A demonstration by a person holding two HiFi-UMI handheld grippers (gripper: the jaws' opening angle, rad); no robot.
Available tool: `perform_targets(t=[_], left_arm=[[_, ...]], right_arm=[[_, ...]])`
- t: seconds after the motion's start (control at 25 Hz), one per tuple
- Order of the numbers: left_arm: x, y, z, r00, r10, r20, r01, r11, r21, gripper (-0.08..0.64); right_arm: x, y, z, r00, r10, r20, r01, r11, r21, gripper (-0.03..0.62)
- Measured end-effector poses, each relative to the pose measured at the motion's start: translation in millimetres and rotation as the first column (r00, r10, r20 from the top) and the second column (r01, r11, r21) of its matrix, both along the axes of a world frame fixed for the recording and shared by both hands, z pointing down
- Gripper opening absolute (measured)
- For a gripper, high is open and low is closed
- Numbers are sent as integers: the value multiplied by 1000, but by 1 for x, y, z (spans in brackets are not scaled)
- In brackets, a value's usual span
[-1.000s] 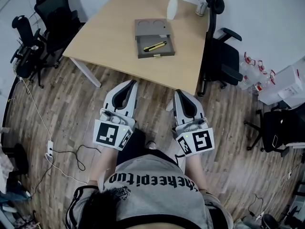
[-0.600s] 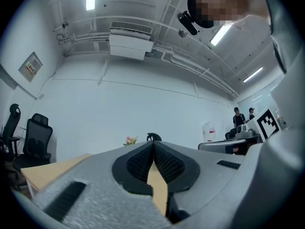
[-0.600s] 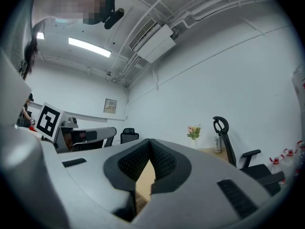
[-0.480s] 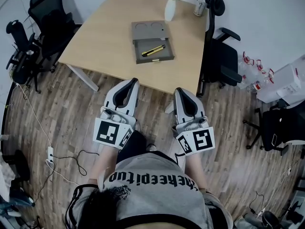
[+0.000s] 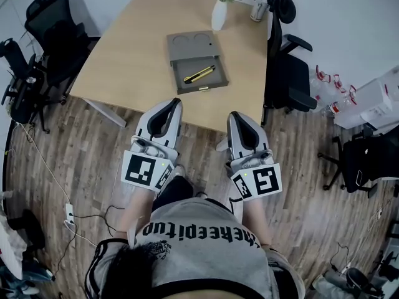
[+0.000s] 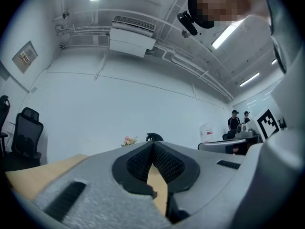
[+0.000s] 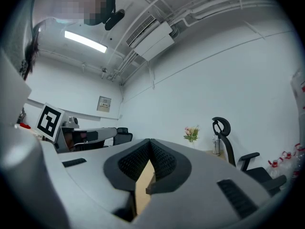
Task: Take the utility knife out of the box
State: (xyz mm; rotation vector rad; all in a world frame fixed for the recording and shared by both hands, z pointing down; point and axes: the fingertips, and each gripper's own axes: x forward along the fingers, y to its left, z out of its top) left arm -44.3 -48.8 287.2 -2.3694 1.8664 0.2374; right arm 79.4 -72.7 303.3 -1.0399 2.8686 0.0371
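Before the desk [image 5: 134, 55], the left tool [image 5: 174, 103] and right tool [image 5: 234, 116] hover with jaws closed together, each empty and touching nothing. One yellow knife [image 5: 199, 75] lies inside one open grey box [image 5: 190, 42] on the desk, near one vase [image 5: 218, 16].

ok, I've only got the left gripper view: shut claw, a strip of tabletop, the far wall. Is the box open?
Observer: Yes. The head view shows the box open on the table.
Operator: Knife inside?
Observer: The utility knife lies slantwise in the box's near compartment, untouched.
Operator: Right claw?
Observer: The right claw is shut, with nothing between its pads.
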Motion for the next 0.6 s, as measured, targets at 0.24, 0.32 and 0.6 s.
perform_targets(t=[0.24,0.32,0.6], left_arm=[[-15,-33,0,999,44,-7,-44,999,-3,18],[-21,-41,1,998,60,-8,-60,998,-4,18],[-44,-67,5,994,106,-10,-106,994,-8,18]], right_arm=[[-15,-26,1,999,40,-7,-40,999,-6,6],[-21,-33,1,999,53,-9,-53,999,-6,6],[-45,-54,3,995,96,-6,-96,995,-8,6]])
